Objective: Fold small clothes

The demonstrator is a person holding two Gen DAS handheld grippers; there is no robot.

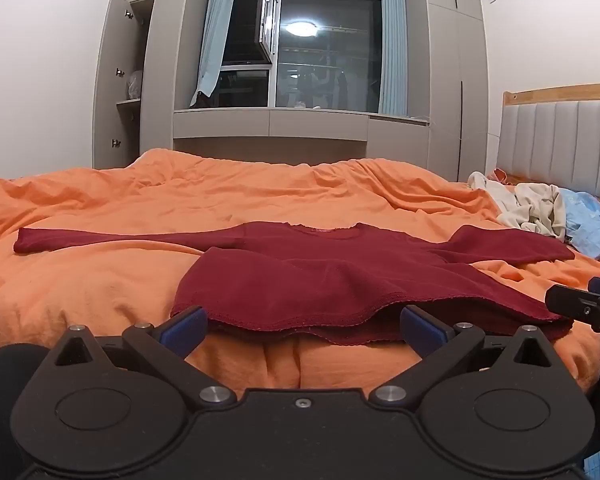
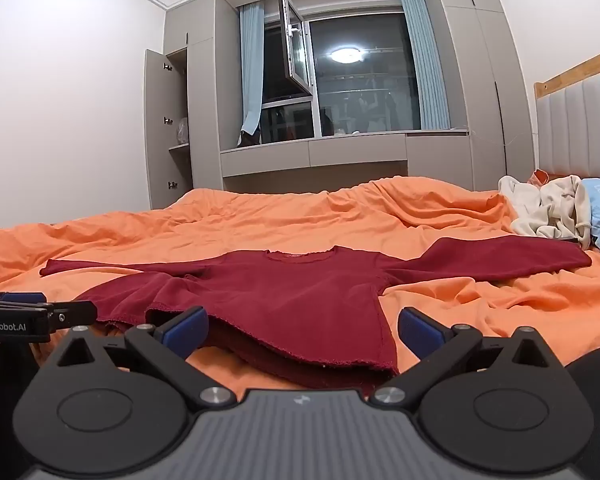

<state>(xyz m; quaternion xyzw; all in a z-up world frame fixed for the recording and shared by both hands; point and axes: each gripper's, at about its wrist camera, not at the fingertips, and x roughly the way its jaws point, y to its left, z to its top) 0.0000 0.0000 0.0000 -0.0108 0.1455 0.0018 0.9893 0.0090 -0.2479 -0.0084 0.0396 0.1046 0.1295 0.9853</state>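
One orange duvet (image 1: 100, 280) is covering the bed and filling the middle band of both views, wrinkled toward the far edge. Lying flat across its centre is a dark red long-sleeved top (image 1: 320, 276), sleeves stretching out to the left and right of the frame, its hem rumpling along the near edge. At the right edge of the frame, cream clothes (image 1: 532, 208) are lying bunched beside a light blue garment (image 1: 592, 228), near the padded headboard (image 1: 560, 148). Low in the frame, the left gripper (image 1: 304, 330) is hovering at the hem with its jaws standing wide apart, gripping nothing. The right gripper (image 2: 302, 330) is hovering likewise over the hem's right corner, its jaws spreading wide and empty.
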